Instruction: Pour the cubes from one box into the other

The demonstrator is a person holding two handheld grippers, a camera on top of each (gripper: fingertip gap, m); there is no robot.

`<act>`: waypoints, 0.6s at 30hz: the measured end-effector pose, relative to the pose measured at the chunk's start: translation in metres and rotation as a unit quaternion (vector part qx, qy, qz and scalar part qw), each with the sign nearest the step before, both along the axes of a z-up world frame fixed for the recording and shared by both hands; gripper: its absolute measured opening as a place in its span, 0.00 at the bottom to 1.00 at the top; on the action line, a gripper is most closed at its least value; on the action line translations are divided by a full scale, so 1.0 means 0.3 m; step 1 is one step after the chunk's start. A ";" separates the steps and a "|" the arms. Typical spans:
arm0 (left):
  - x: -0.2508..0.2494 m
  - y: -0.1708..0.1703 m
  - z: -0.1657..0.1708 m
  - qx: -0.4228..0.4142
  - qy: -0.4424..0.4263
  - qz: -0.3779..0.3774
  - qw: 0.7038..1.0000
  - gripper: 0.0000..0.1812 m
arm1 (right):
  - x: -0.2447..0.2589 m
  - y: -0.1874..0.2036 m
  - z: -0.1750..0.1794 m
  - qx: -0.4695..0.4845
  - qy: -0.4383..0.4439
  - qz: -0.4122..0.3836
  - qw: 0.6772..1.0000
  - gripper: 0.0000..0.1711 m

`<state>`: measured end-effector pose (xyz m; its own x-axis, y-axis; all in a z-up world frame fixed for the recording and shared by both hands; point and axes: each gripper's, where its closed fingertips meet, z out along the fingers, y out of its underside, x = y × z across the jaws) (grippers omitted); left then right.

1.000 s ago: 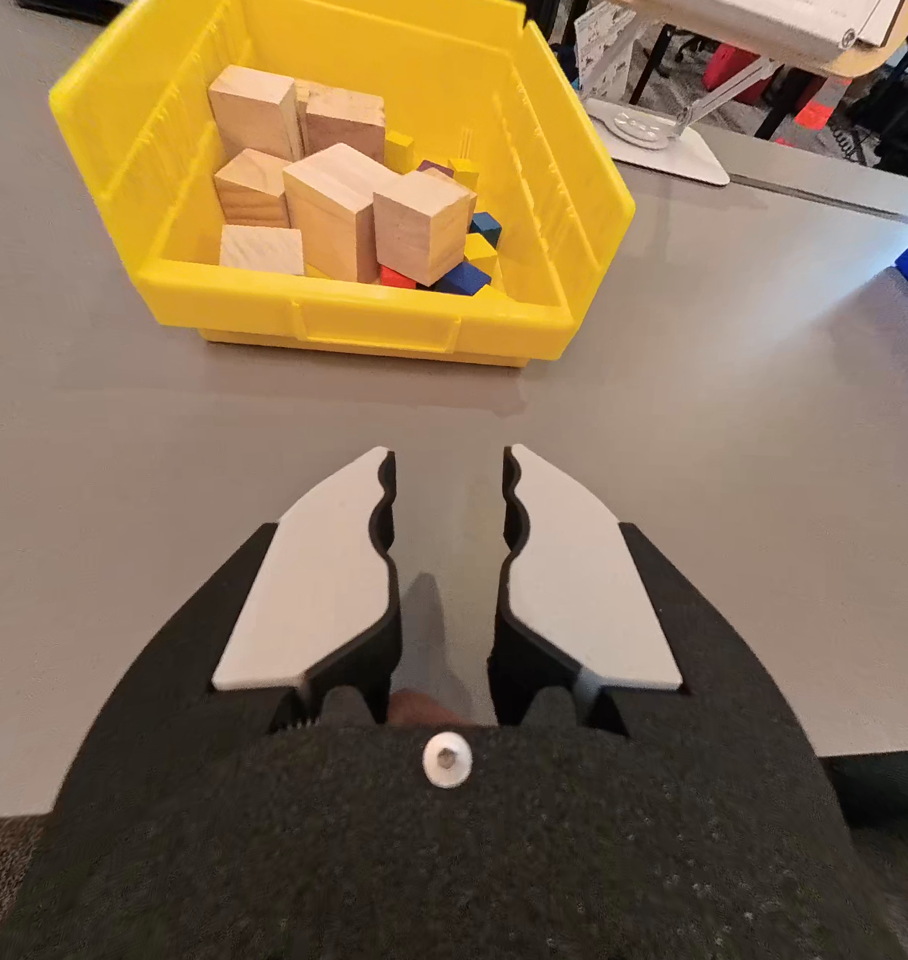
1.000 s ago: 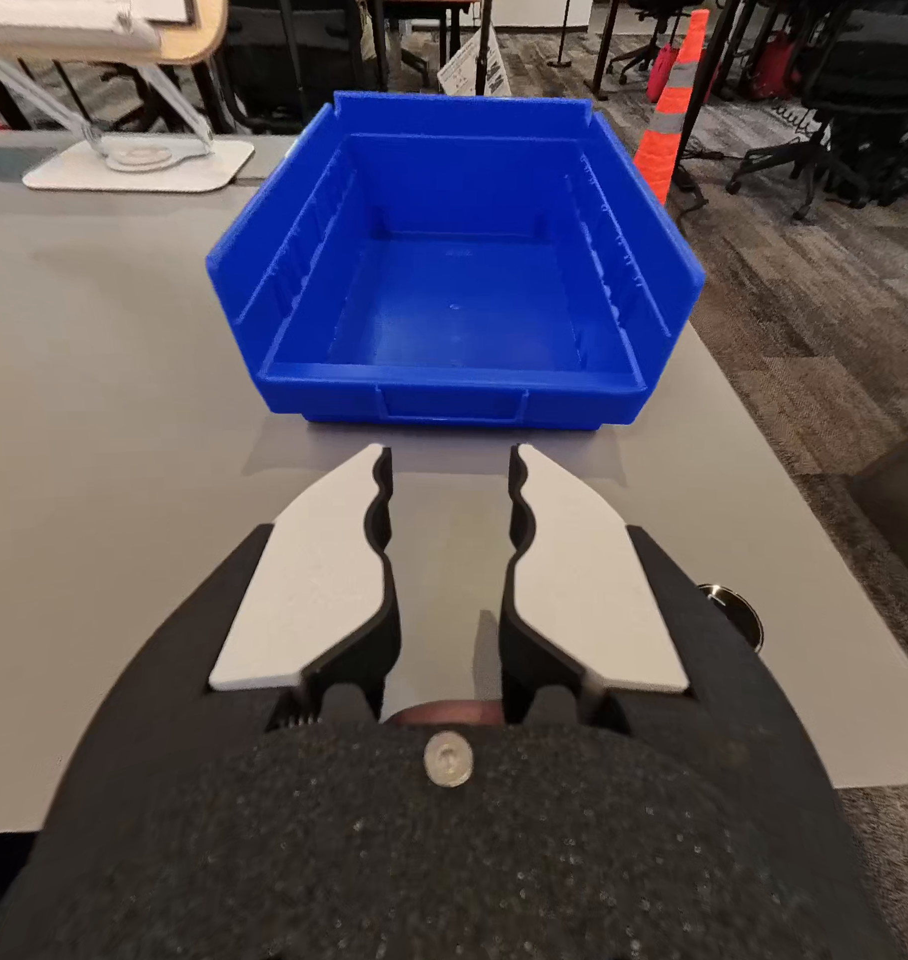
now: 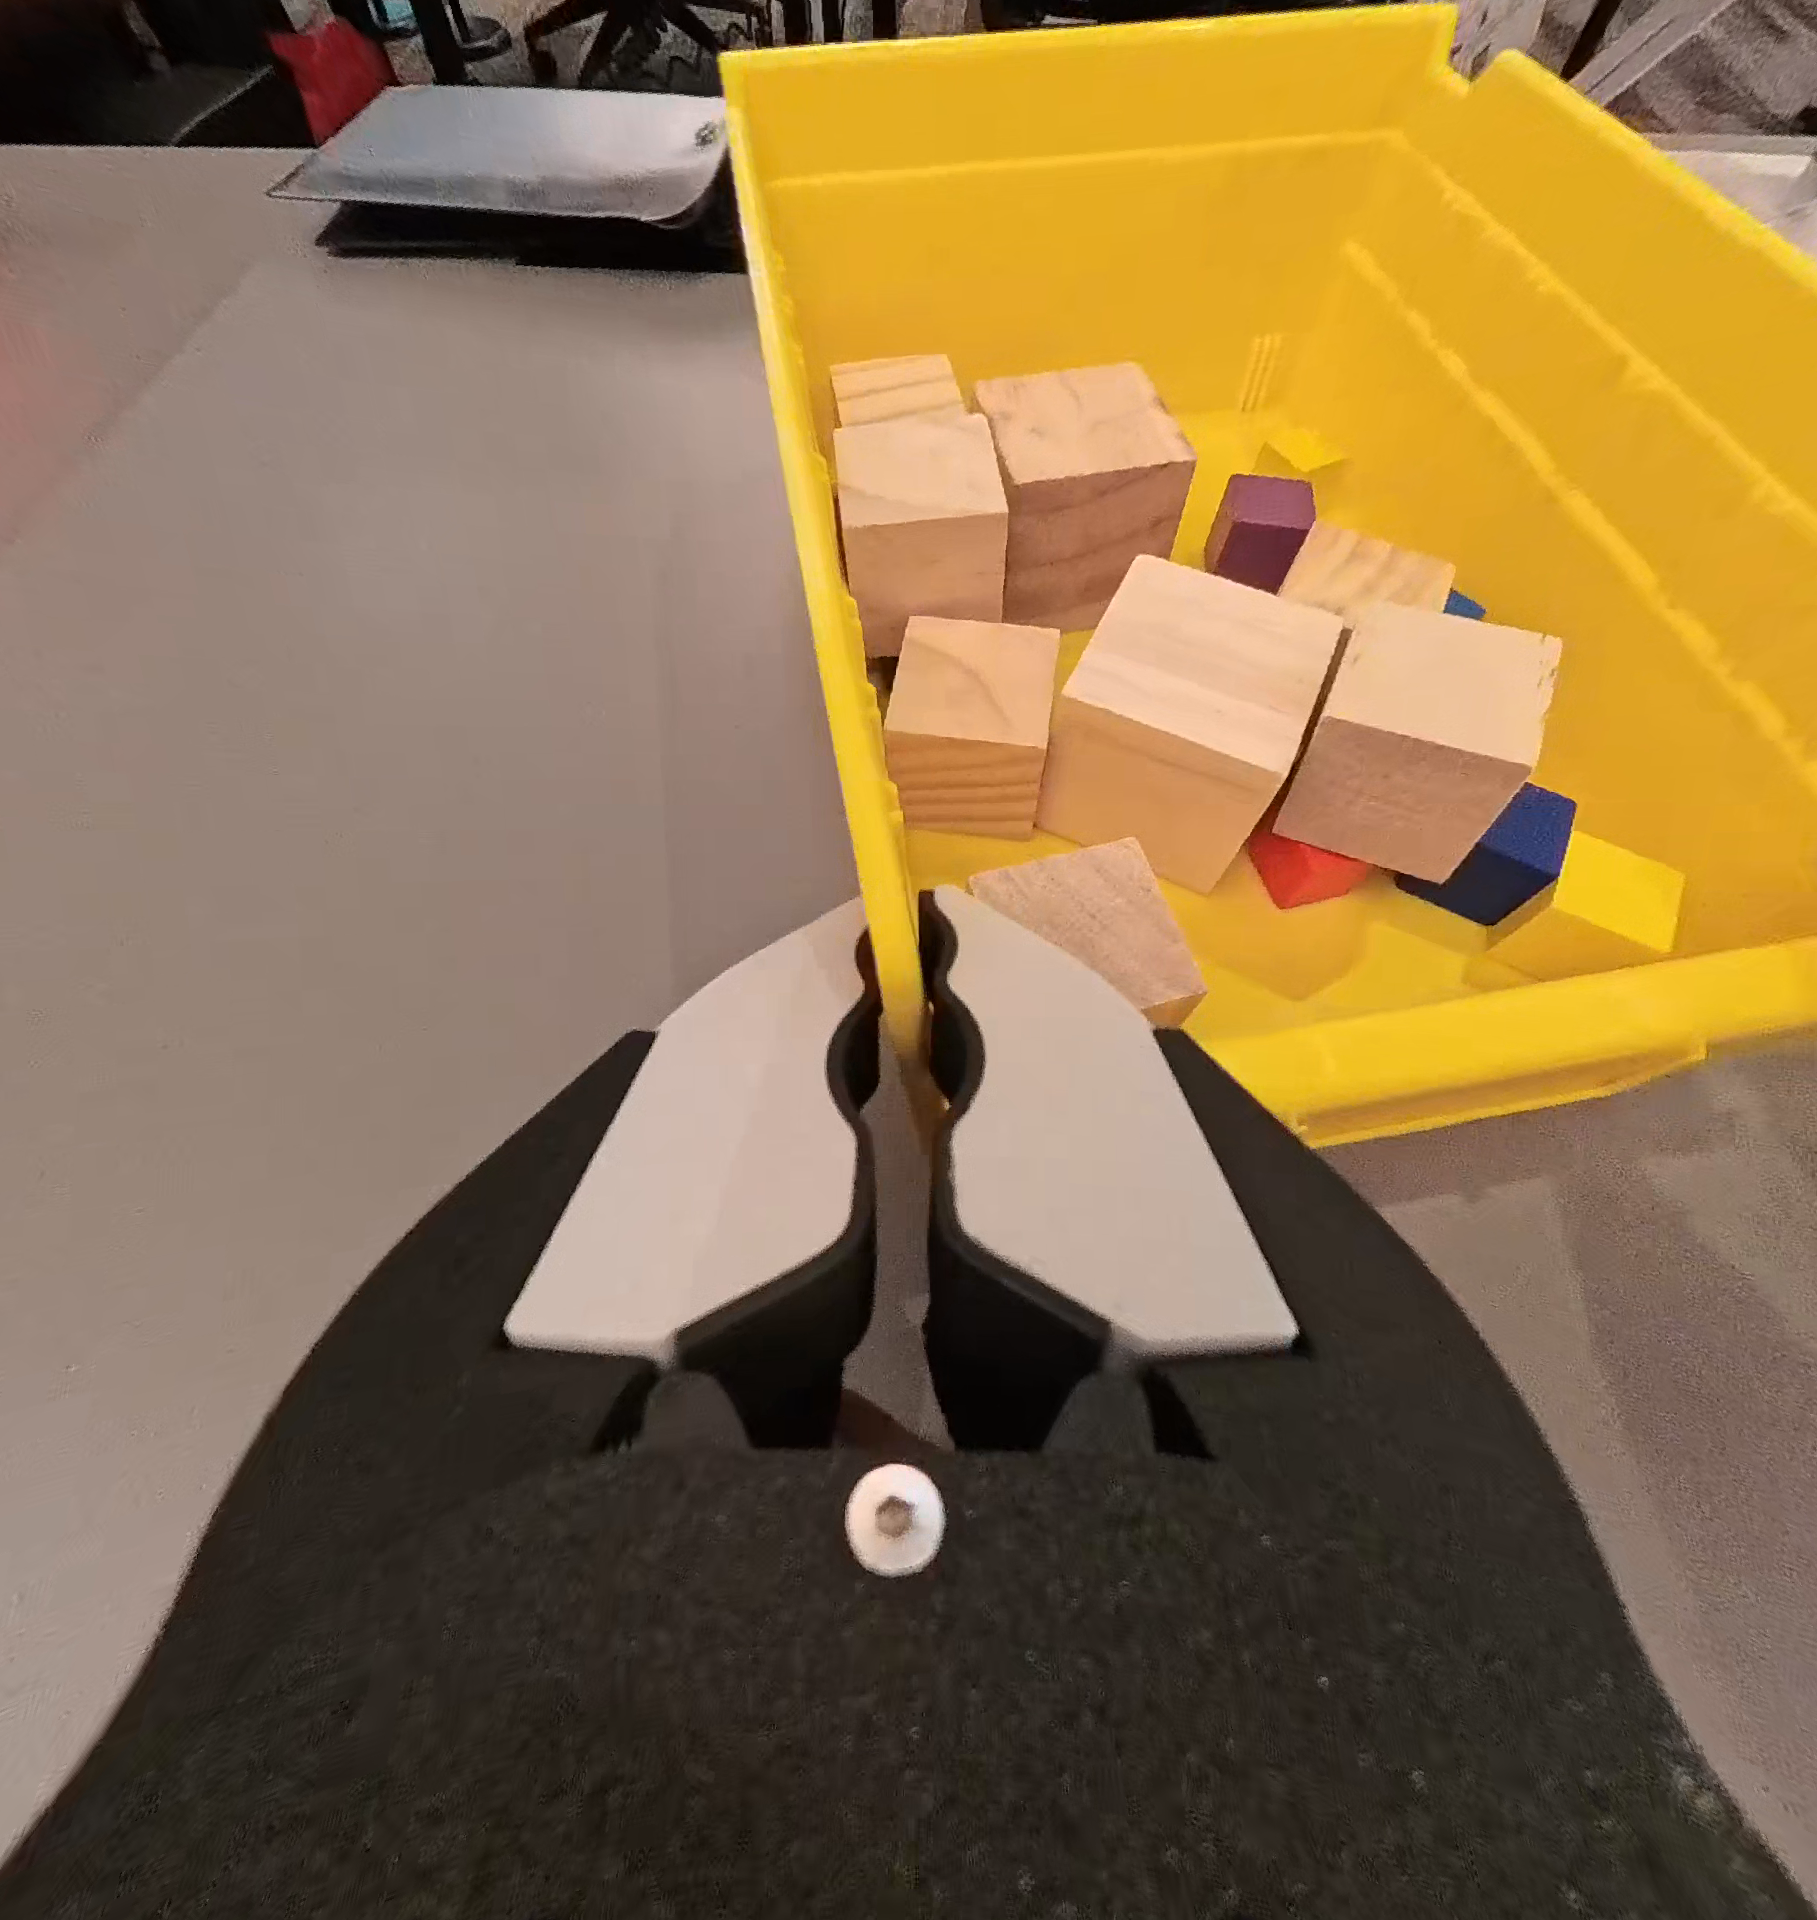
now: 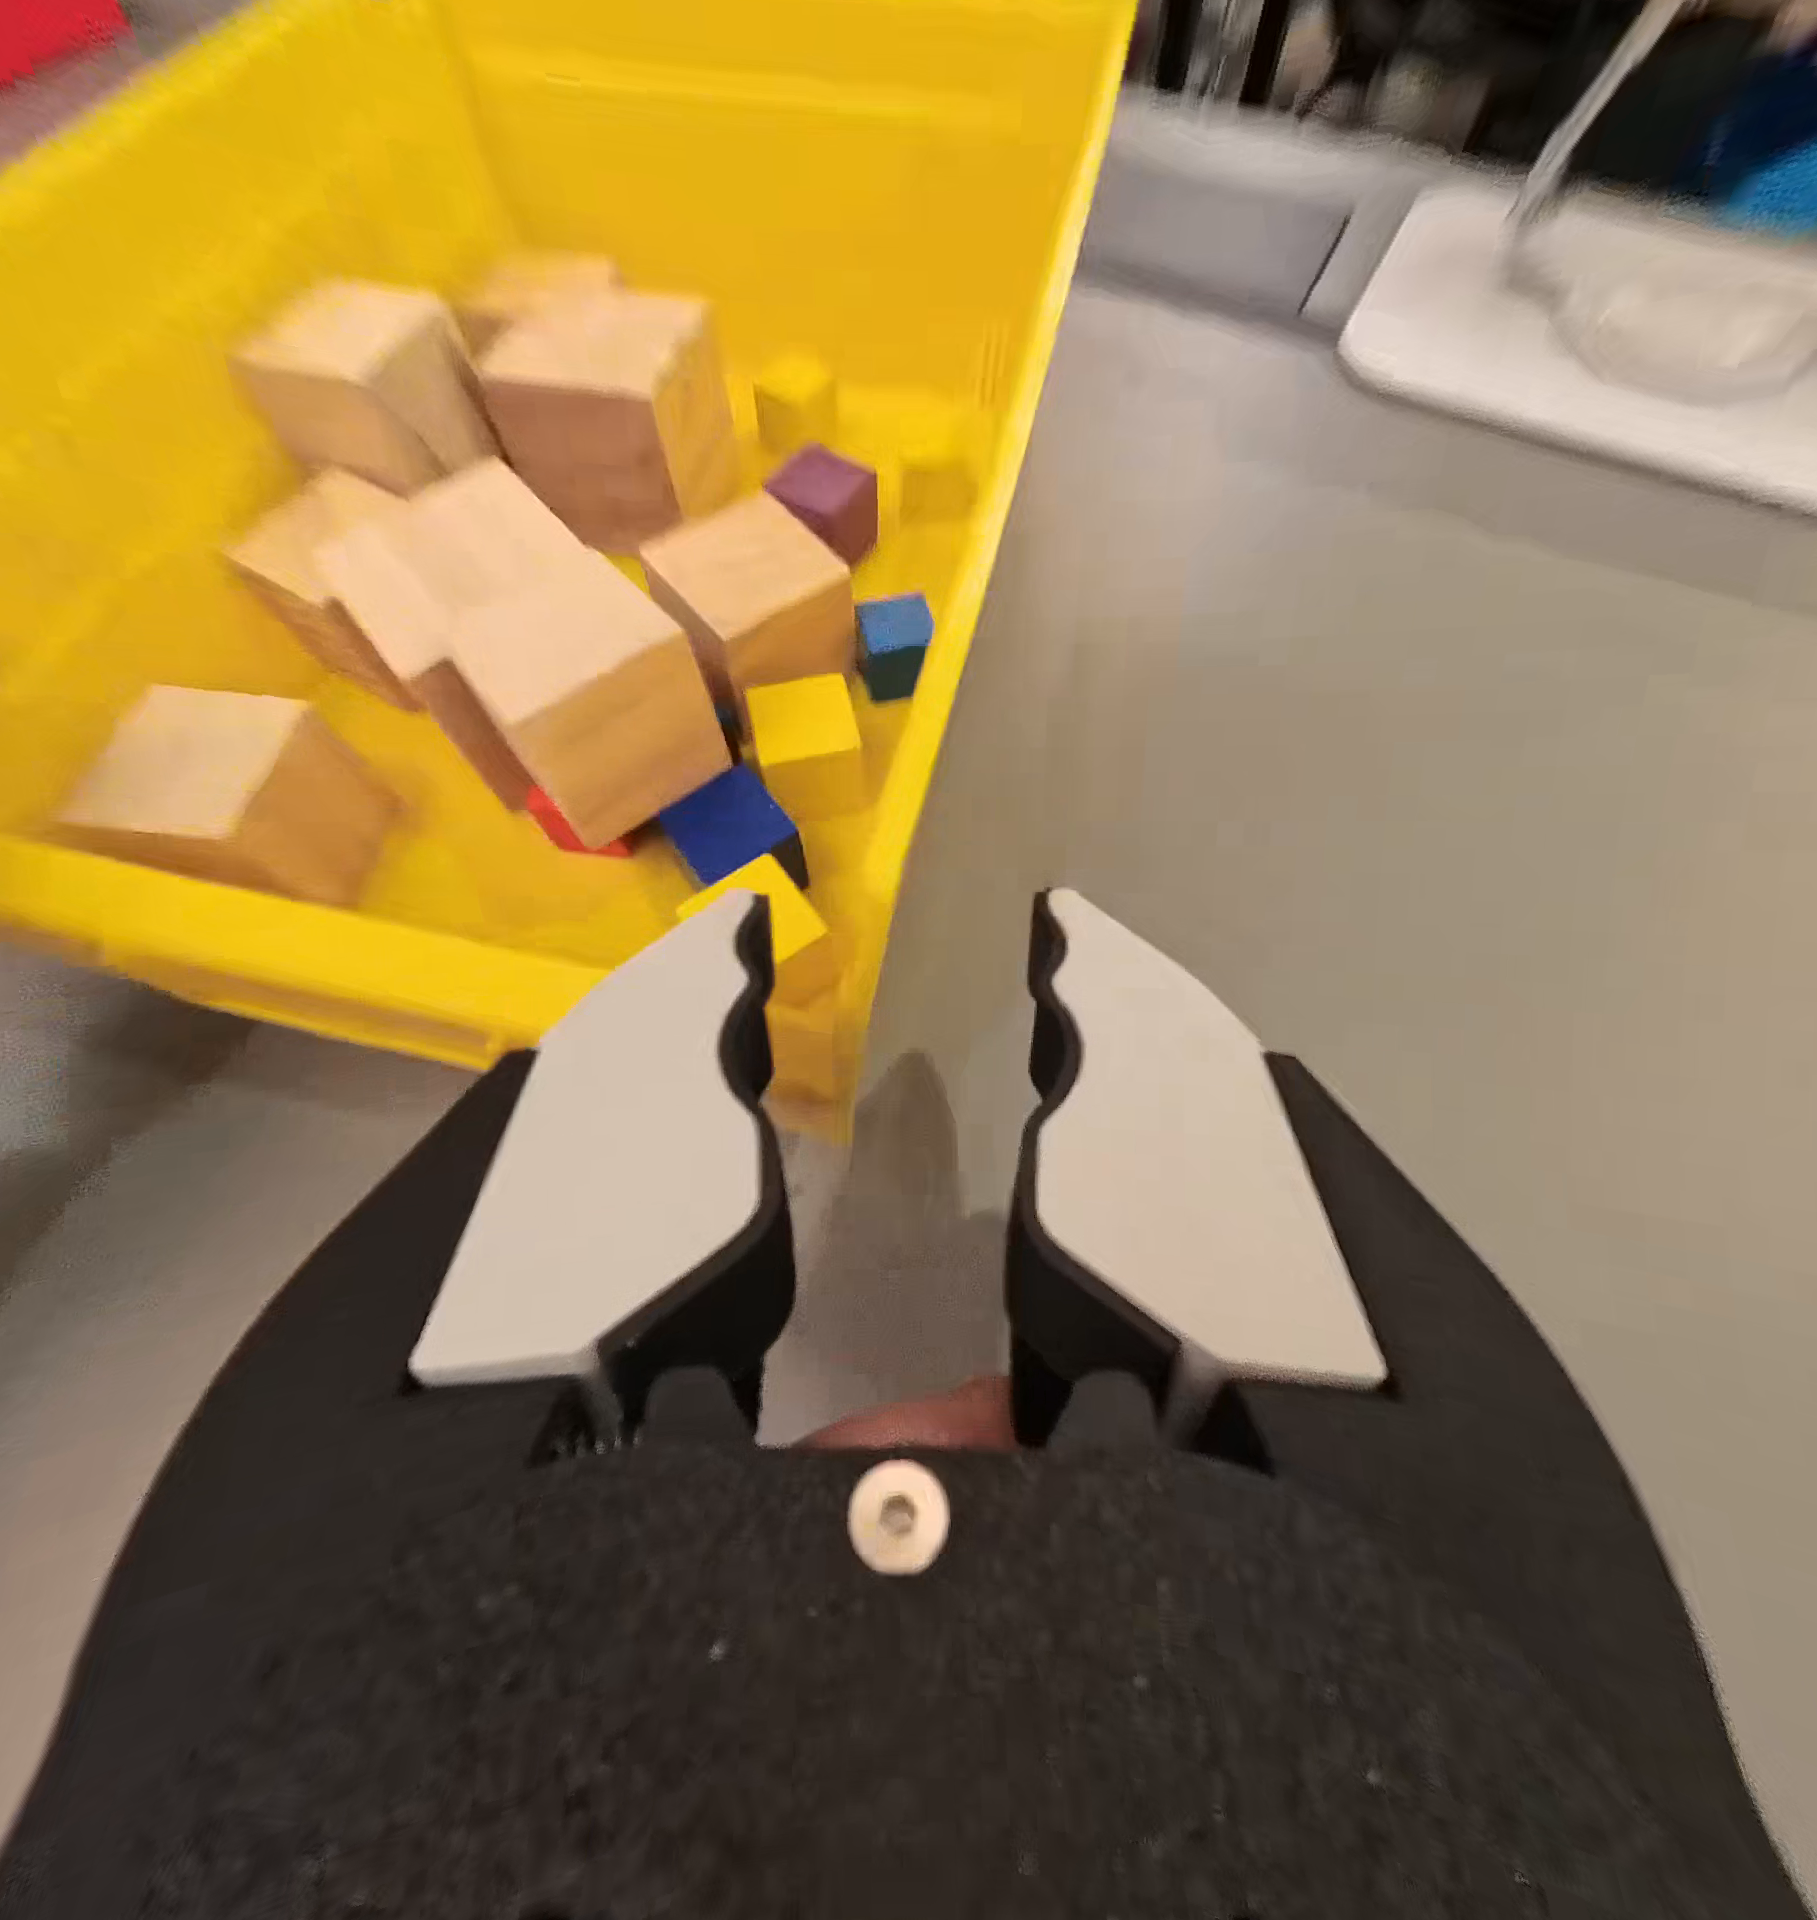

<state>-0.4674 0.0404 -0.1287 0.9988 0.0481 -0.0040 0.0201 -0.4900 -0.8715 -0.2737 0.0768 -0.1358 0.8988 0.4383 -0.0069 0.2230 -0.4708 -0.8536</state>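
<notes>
Left claw: the left gripper [image 3: 899,935], grey-faced with black wavy inner pads, is pinched narrow on the thin left side wall of the yellow plastic box [image 3: 1091,208], one finger outside, one inside.
Right claw: the right gripper [image 4: 899,935] gapes wide, straddling the box's right wall near the front corner without clamping it.
Cubes: large pale wooden cubes [image 3: 1184,717] and small painted ones, among them a purple cube [image 3: 1262,525], a blue cube [image 3: 1496,857] and a red cube [image 3: 1304,868], lie heaped just ahead of both claws, all inside the box.
Progress: nothing poured; the second grasp, lift and tip remain, by my reading.
Materials: glossy ribbed moulded plastic; matte raw-grain wood.
Surroundings: the box seems to rest on a smooth grey tabletop [image 3: 364,727]; the receiving box is out of view.
</notes>
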 end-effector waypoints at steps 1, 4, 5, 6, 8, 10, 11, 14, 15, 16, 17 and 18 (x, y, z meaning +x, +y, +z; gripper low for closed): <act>0.004 0.001 -0.002 -0.001 -0.005 0.001 1.000 0.02 | -0.018 0.012 -0.032 -0.028 0.008 0.016 0.999 0.20; 0.042 -0.004 0.020 0.005 0.013 -0.008 1.000 0.02 | 0.011 0.030 -0.003 -0.029 0.038 0.006 0.999 0.05; 0.066 -0.011 0.036 0.005 0.027 -0.014 1.000 0.02 | 0.041 0.030 0.016 -0.016 0.029 -0.009 0.999 0.03; 0.096 -0.016 0.056 0.002 0.036 -0.022 0.999 0.02 | 0.075 0.028 0.044 0.005 0.015 -0.020 1.000 0.01; 0.166 -0.018 0.099 -0.003 0.023 -0.035 0.999 0.02 | 0.152 0.008 0.096 0.018 0.001 -0.037 0.999 0.01; 0.267 -0.008 0.150 0.004 0.015 -0.057 0.998 0.02 | 0.261 -0.013 0.165 0.038 0.001 -0.066 0.997 0.01; 0.330 -0.001 0.185 0.016 0.017 -0.067 0.997 0.02 | 0.324 -0.024 0.202 0.049 -0.002 -0.084 0.995 0.01; 0.526 0.006 0.310 0.052 0.027 -0.097 0.994 0.02 | 0.530 -0.060 0.335 0.089 -0.011 -0.132 0.987 0.01; 0.598 0.004 0.357 0.059 0.024 -0.112 0.992 0.02 | 0.604 -0.079 0.383 0.092 -0.010 -0.145 0.985 0.01; 0.675 0.001 0.404 0.063 0.016 -0.126 0.990 0.02 | 0.681 -0.102 0.433 0.096 -0.010 -0.159 0.983 0.01; 0.757 -0.001 0.451 0.067 0.012 -0.139 0.988 0.02 | 0.760 -0.127 0.482 0.102 -0.017 -0.174 0.979 0.01; 0.841 -0.005 0.492 0.073 0.011 -0.155 0.985 0.02 | 0.845 -0.152 0.529 0.107 -0.026 -0.191 0.975 0.01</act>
